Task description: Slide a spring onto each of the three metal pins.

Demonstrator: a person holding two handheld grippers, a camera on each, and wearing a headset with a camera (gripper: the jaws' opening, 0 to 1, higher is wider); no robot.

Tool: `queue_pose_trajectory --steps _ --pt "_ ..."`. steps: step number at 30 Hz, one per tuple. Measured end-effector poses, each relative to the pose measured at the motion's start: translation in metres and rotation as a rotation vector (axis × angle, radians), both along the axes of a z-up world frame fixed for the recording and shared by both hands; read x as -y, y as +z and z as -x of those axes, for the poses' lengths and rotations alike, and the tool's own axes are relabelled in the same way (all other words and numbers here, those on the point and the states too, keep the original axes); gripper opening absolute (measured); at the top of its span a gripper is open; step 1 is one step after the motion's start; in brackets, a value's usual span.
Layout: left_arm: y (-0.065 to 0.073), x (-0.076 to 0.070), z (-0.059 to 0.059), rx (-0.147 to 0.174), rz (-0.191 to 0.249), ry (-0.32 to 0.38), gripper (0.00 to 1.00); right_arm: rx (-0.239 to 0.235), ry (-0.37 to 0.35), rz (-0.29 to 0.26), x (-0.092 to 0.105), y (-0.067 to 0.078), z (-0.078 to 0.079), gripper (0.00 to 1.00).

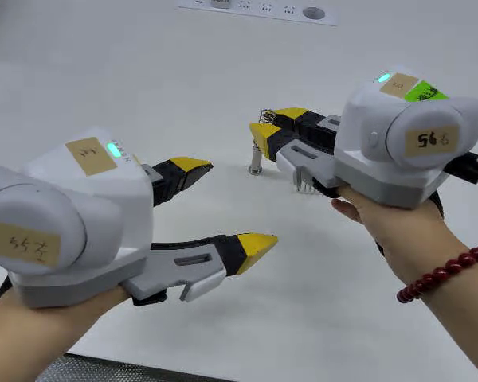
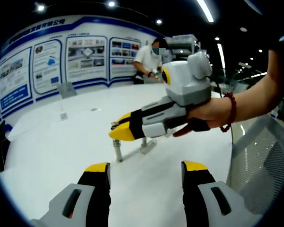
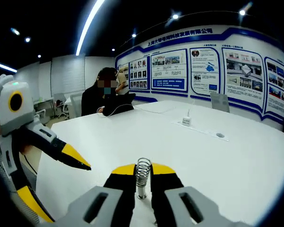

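My right gripper [image 1: 275, 121] is shut on a small steel spring [image 3: 142, 171], which stands upright between its yellow tips. Directly under the spring a metal pin [image 3: 141, 192] stands on the white table; the same pin [image 1: 256, 162] shows below the right gripper's tips, and the spring's lower end sits at the pin's top. From the left gripper view the right gripper [image 2: 119, 131] hovers over that pin [image 2: 117, 152], with a second metal piece [image 2: 146, 145] just behind it. My left gripper [image 1: 223, 205] is open and holds nothing, short of the pin.
The white table [image 1: 103, 72] stretches far ahead. A socket strip [image 1: 255, 9] with a round grommet [image 1: 313, 13] lies at its far edge. A person [image 3: 103, 97] sits across the table; another person [image 2: 149, 59] stands beyond it. The near table edge [image 1: 127, 362] runs by my left hand.
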State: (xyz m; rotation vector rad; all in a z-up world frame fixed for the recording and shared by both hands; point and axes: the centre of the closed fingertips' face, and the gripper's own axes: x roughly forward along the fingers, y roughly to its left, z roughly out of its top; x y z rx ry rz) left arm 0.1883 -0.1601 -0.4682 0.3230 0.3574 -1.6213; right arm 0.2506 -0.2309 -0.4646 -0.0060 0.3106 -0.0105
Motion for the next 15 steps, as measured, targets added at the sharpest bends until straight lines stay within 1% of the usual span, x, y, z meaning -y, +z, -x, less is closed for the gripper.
queue_pose_trajectory --steps 9,15 --pt "-0.001 0.000 0.000 -0.009 -0.003 0.001 0.60 -0.032 0.009 0.018 -0.002 -0.010 -0.001 0.12" --pt "0.000 0.000 0.000 -0.011 -0.001 0.004 0.60 -0.064 0.002 0.022 -0.001 -0.021 -0.001 0.12"
